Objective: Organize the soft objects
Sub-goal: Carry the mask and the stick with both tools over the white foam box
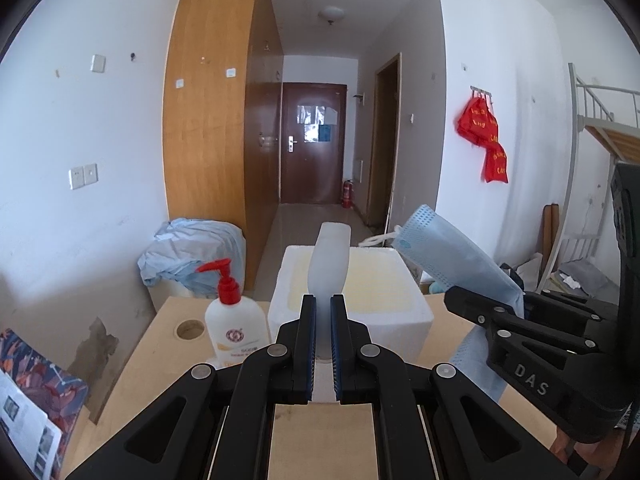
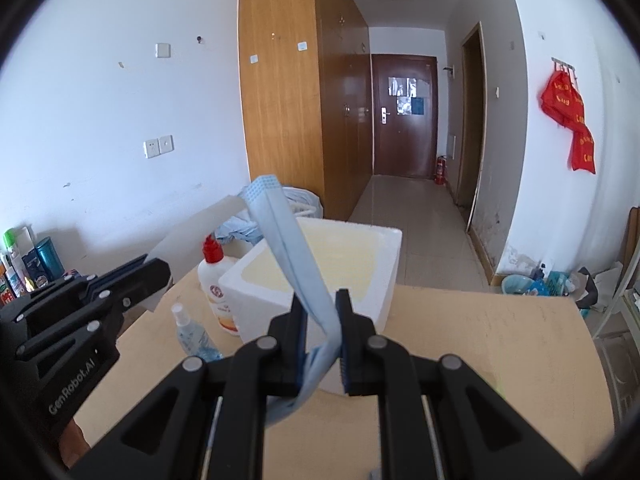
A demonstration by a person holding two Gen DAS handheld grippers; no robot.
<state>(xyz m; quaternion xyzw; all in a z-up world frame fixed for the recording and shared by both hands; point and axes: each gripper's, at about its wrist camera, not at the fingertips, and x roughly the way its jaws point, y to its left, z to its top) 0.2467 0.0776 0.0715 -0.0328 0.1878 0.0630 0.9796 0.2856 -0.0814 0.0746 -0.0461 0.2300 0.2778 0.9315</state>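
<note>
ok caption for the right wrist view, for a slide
Right tool shut on a blue face mask, held above the white foam box on the wooden table.

White walls (image 1: 80, 128), wood wardrobe (image 1: 208, 120), brown door (image 1: 312, 140), tiled floor (image 2: 420, 216)

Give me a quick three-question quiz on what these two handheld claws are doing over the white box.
1. True or false: the right gripper holds a blue face mask.
2. What does the left gripper hold? A) a pump bottle B) a white translucent strip C) nothing
3. Which open container stands on the table just ahead of both grippers?

Key
1. True.
2. B; the red-capped pump bottle stands untouched beside the box.
3. The white foam box.
</note>
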